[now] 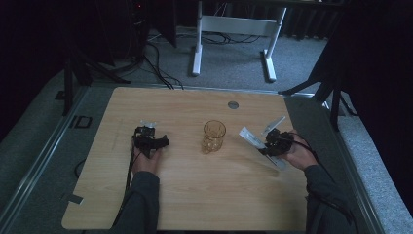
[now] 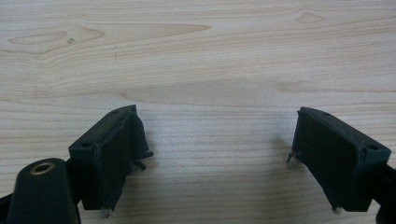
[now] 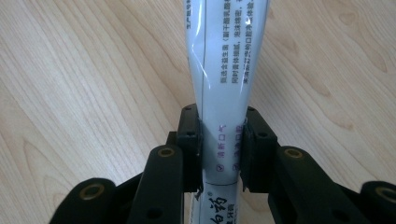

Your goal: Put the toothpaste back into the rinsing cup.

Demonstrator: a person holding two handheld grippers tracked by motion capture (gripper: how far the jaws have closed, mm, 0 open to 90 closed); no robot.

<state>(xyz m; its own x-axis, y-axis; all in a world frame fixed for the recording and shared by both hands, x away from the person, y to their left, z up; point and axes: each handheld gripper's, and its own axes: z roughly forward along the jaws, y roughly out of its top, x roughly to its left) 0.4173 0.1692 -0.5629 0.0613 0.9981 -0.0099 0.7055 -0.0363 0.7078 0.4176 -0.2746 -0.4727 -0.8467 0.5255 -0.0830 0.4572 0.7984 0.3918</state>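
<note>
An amber drinking glass stands upright at the middle of the wooden table. To its right, my right gripper is shut on a white toothpaste tube that points toward the glass. In the right gripper view the jaws pinch the printed tube across its width, and the right gripper hangs over bare wood. My left gripper sits left of the glass, well apart from it. The left gripper is open wide, with nothing but wood grain between its pads.
A round grey grommet sits in the tabletop near the far edge. Behind the table are white desk legs, dark stands and loose cables on grey carpet. Both of the person's forearms reach in from the near edge.
</note>
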